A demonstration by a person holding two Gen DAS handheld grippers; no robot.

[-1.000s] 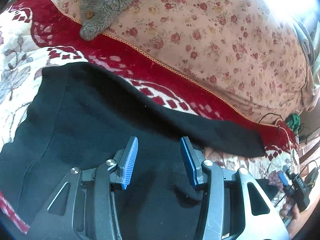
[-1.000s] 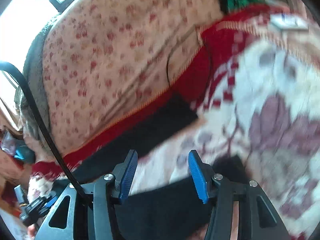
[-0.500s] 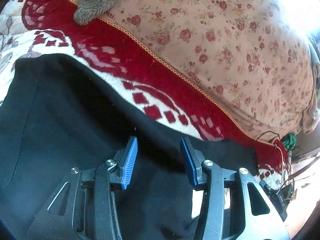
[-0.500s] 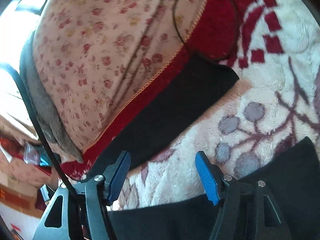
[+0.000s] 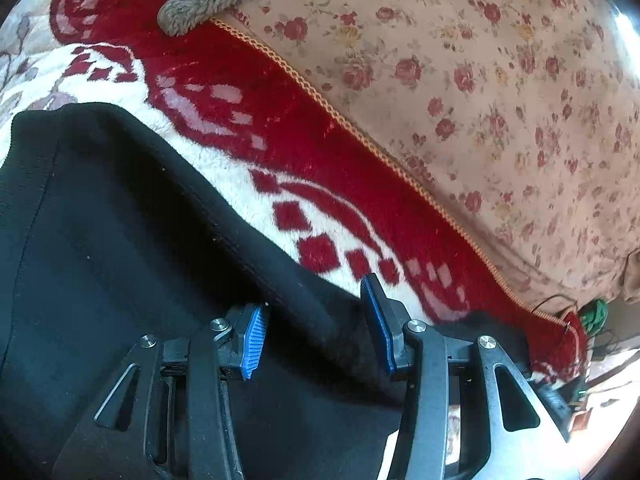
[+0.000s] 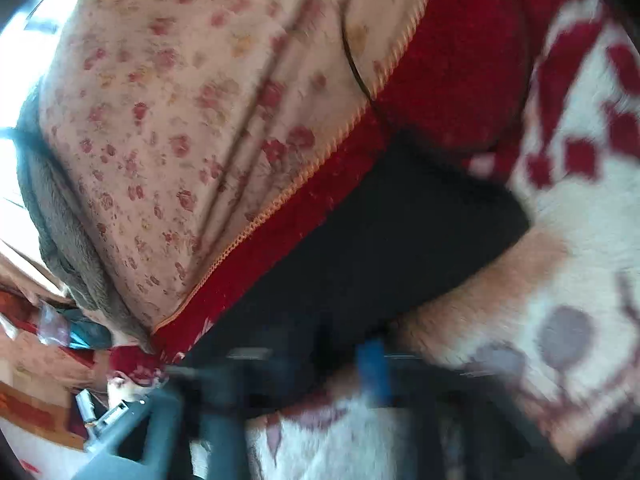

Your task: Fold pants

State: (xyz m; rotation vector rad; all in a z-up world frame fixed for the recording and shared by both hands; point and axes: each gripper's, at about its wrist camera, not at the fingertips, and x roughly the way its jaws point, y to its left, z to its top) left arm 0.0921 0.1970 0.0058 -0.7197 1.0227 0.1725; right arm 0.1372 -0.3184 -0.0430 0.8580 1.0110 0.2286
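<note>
Fingers of the left gripper point(image 5: 314, 326), spread wide, have dropped to straddle the black pants' point(image 5: 120, 260) seamed edge at 12 o'clock on the red-and-white blanket point(image 5: 256, 120), poised to pinch, while the right gripper point(image 6: 320, 364) (too blurred to judge) swings toward the hem.

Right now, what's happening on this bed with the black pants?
A person is working a pair of black pants laid flat on a red and white blanket with two handheld grippers. The left gripper is open, its blue fingers straddling the far seamed edge of the pants, not yet clamped. The right gripper is near a pant leg end, but motion blur hides its state.
</note>
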